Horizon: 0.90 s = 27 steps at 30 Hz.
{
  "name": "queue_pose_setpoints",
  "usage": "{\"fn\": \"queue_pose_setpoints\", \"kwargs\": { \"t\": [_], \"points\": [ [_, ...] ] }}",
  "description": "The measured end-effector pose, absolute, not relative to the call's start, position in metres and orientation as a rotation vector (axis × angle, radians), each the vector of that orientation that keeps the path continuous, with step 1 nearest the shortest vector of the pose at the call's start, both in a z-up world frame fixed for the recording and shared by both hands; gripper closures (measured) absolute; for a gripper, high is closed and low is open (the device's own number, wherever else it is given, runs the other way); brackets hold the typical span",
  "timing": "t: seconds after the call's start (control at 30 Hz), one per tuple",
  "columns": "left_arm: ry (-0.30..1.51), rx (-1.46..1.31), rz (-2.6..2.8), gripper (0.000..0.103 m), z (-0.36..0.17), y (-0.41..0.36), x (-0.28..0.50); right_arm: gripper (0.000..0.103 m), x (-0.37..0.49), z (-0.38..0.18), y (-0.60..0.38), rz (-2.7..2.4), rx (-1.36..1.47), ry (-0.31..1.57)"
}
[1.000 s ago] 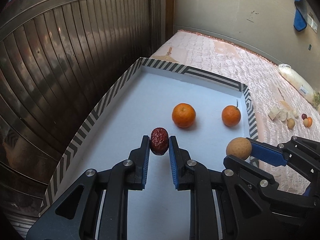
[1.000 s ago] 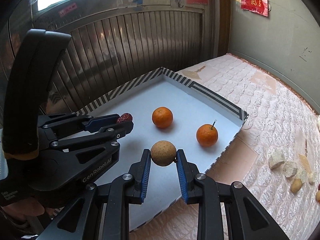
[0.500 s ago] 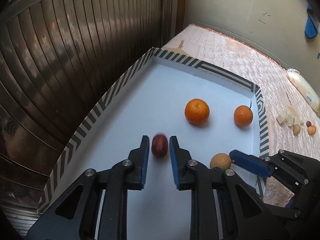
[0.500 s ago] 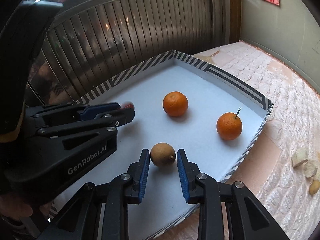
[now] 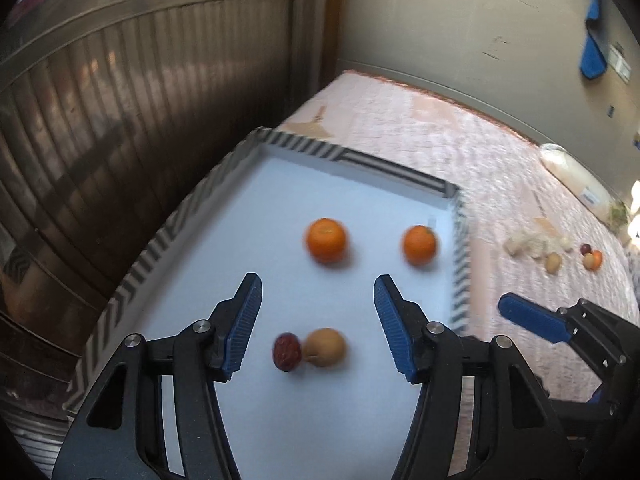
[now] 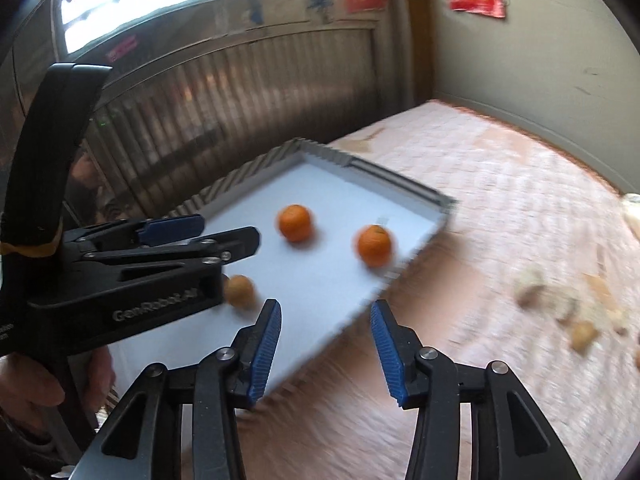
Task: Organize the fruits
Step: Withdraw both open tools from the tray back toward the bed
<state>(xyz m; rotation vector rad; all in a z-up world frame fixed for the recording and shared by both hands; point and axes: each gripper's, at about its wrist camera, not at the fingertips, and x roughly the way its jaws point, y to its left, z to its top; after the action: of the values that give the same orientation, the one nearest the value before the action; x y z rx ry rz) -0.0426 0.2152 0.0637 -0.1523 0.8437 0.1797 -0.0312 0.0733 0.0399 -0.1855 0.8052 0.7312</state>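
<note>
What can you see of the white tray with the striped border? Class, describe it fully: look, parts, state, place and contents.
The tray is a shallow rectangular box with a plain white floor and low walls printed in black-and-white stripes. It lies flat on a pink quilted cover, one long side near a ribbed metal shutter. On its floor rest two oranges at the far end, and nearer, a dark red date against a tan round fruit. Both grippers are open above it, touching nothing.

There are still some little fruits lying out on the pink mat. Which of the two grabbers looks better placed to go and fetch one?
Probably the right gripper. It is open, empty and already past the tray edge over the mat, toward the loose fruits. The left gripper, also open, hangs over the tray.
</note>
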Motion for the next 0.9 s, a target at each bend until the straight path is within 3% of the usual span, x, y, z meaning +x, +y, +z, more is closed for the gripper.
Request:
{"fn": "queue_pose_setpoints", "kwargs": {
  "t": [0.47, 0.9],
  "points": [
    [0.830, -0.077, -0.021, 0.044, 0.078, 0.115, -0.022, 0.054, -0.037, 0.062, -0.045, 0.501, -0.172, 0.799],
    [0.902, 0.019, -0.154, 0.044, 0.059, 0.042, 0.012, 0.051, -0.037, 0.056, -0.129, 0.381, -0.115, 0.817]
  ]
}}
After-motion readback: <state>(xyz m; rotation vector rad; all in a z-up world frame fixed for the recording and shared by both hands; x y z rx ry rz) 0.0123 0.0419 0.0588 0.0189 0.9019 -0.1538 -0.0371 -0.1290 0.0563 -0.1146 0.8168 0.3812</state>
